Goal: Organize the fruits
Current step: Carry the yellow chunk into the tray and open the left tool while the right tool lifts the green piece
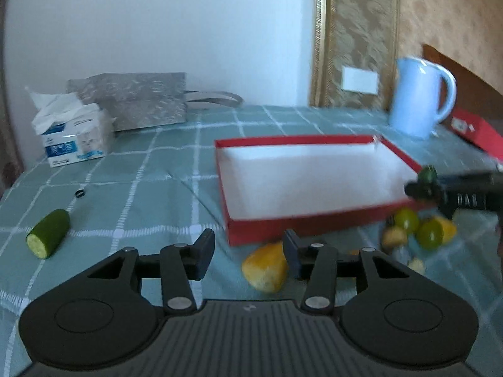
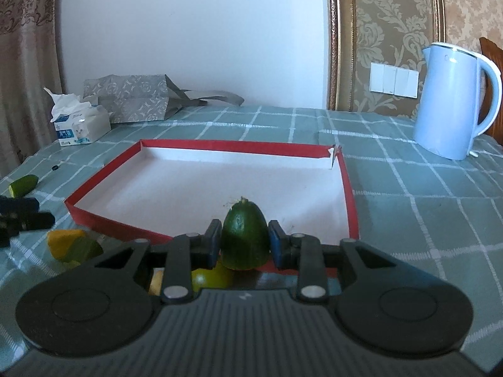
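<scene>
A red box (image 1: pixel 283 139) (image 2: pixel 220 146) with a white inside lies on the green checked cloth. My right gripper (image 2: pixel 243 238) is shut on a dark green fruit half (image 2: pixel 245 235) over the box's near edge; in the left wrist view this gripper (image 1: pixel 421 188) reaches in from the right. My left gripper (image 1: pixel 248 253) stands open just above a yellow fruit piece (image 1: pixel 267 268), which lies by its right finger (image 1: pixel 290 251) in front of the box. Green and yellow fruits (image 1: pixel 418 229) (image 2: pixel 75 246) are piled by the box's near corner. A cut cucumber piece (image 1: pixel 48 237) (image 2: pixel 23 185) lies far left.
A pale blue kettle (image 1: pixel 418 97) (image 2: pixel 452 103) stands at the back right, with a red lid (image 1: pixel 478 128) beside it. A tissue box (image 1: pixel 74 138) (image 2: pixel 80 125) and a grey bag (image 1: pixel 135 100) (image 2: pixel 132 97) sit at the back left. A small black ring (image 1: pixel 80 193) lies near the cucumber.
</scene>
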Tool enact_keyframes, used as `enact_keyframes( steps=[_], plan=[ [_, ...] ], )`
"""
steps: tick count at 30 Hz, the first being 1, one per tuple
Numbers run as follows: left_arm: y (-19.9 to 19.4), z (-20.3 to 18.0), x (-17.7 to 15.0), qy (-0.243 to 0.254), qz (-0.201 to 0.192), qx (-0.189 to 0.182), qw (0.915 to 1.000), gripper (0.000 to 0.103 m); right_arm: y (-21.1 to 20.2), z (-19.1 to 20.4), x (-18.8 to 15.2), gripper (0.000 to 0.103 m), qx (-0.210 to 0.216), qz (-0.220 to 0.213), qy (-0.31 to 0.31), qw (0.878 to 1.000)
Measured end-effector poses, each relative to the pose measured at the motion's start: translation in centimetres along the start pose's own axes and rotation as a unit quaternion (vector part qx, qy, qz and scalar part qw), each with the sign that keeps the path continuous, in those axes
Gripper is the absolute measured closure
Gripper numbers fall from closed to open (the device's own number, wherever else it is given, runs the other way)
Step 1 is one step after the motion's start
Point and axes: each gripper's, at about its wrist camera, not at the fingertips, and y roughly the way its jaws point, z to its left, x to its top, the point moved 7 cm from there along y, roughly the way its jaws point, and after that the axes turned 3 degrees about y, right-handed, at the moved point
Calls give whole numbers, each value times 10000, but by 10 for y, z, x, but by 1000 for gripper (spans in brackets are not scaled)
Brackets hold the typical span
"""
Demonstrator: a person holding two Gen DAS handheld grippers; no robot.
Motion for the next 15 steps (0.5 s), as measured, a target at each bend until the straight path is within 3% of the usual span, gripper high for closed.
enact_keyframes(
  steps=[13, 15],
  plan=[
    [36, -2, -13, 186, 627, -581, 9962, 56, 1, -1, -2, 73, 33, 23, 88, 10000],
    [38, -3, -14, 202, 634, -664, 9956, 65, 1, -1, -2, 73, 37, 26, 91, 9999]
  ],
)
